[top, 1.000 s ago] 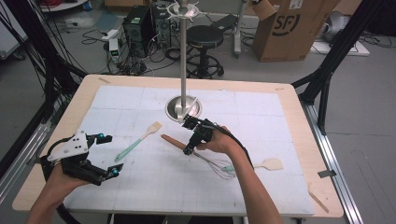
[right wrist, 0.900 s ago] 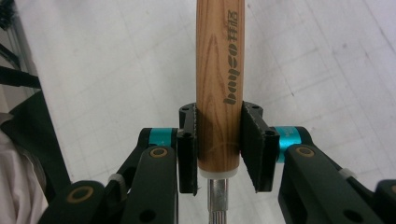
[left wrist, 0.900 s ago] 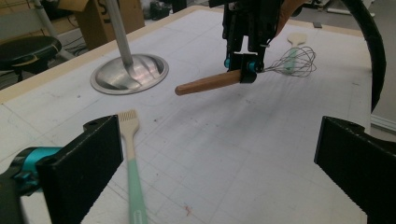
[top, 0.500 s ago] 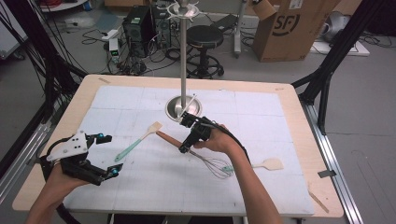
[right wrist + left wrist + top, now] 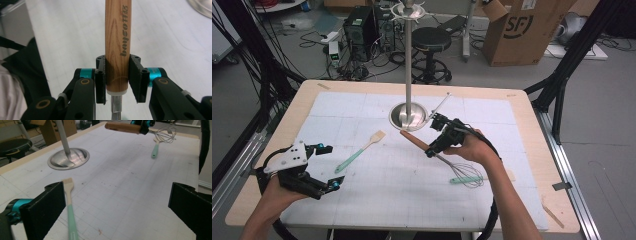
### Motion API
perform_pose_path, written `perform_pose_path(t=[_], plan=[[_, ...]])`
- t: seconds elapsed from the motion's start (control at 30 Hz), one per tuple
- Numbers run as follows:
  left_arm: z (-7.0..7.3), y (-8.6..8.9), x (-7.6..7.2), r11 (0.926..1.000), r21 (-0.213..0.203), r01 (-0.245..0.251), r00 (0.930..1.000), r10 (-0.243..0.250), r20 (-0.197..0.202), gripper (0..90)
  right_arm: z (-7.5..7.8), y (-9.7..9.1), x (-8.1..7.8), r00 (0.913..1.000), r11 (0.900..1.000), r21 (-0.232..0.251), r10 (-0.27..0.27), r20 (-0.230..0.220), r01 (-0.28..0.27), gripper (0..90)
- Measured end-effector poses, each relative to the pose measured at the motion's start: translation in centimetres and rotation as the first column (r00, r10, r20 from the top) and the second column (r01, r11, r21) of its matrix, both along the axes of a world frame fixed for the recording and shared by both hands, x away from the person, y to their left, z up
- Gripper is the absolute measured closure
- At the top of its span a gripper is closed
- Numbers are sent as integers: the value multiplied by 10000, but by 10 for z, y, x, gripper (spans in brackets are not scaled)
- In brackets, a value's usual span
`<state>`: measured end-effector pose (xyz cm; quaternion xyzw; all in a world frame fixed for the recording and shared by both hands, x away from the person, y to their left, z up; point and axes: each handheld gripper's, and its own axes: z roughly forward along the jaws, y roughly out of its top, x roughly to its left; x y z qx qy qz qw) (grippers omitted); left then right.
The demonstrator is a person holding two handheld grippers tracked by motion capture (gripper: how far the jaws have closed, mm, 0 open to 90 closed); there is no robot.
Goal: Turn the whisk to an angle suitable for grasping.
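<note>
Since the earlier frame your right gripper (image 5: 438, 145) has come up off the mat and toward the far edge, bringing the whisk (image 5: 462, 172) along by its wooden handle (image 5: 117, 47). The jaws are clamped on the handle just above its metal collar; the handle's free end points toward the steel stand base (image 5: 409, 115) at mid-table. In the right gripper view the wire loops are cut off below the frame; in the high view they blur into a mint-handled utensil (image 5: 464, 179) lying beneath, so contact there is unclear. Your left gripper (image 5: 324, 167) sits near the near-left corner, jaws spread, nothing between them. The mint-handled spatula (image 5: 69, 205) lies just beside its left jaw, handle end cropped.
</note>
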<state>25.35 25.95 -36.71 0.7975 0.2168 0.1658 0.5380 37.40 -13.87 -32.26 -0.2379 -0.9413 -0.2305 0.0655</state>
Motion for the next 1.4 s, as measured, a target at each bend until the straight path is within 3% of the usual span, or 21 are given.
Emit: perform_pose_path(t=[0.07, 0.1, 0.17, 0.27, 0.4, 0.57, 0.6, 0.93, 1.4], plan=[[-1, -1, 0, 10000, 18, 20, 10000, -20, -20, 17, 0, -4, -1, 9999, 10000, -36, -91, 84, 91, 689], [-3, -2, 1, 10000, 17, 16, 10000, -16, -79, 17, 2, -16, -4, 9996, 9998, -134, -152, 223, 155, 689], [-3, -2, 1, 10000, 34, 1, 9999, -1, -115, 17, 2, -19, -5, 9994, 9997, -158, -183, 291, 187, 689], [-4, -1, 2, 9999, 111, -1, 9999, 3, -116, 16, 4, -40, -10, 9976, 9997, -119, -201, 661, 209, 689], [-4, -1, 1, 9999, 106, -24, 9999, 25, -102, 17, 5, -52, -13, 9969, 9997, -167, -152, 773, 166, 690], [-5, -2, 2, 9999, 170, -13, 9999, 15, -130, 16, 3, -68, -18, 9943, 9985, -552, 43, 1066, 16, 689], [-6, -3, 2, 9998, 178, -30, 9999, 32, -149, 17, 0, -72, -21, 9931, 9966, -826, 149, 1167, -53, 689], [-7, -4, 2, 9999, 165, -15, 9998, 18, -187, 16, -25, -77, -30, 9904, 9846, -1737, 448, 1309, -216, 689], [-6, -3, 2, 9999, 169, -31, 9998, 34, -173, 17, -54, -68, -30, 9897, 9727, -2265, 784, 1196, -496, 687]])
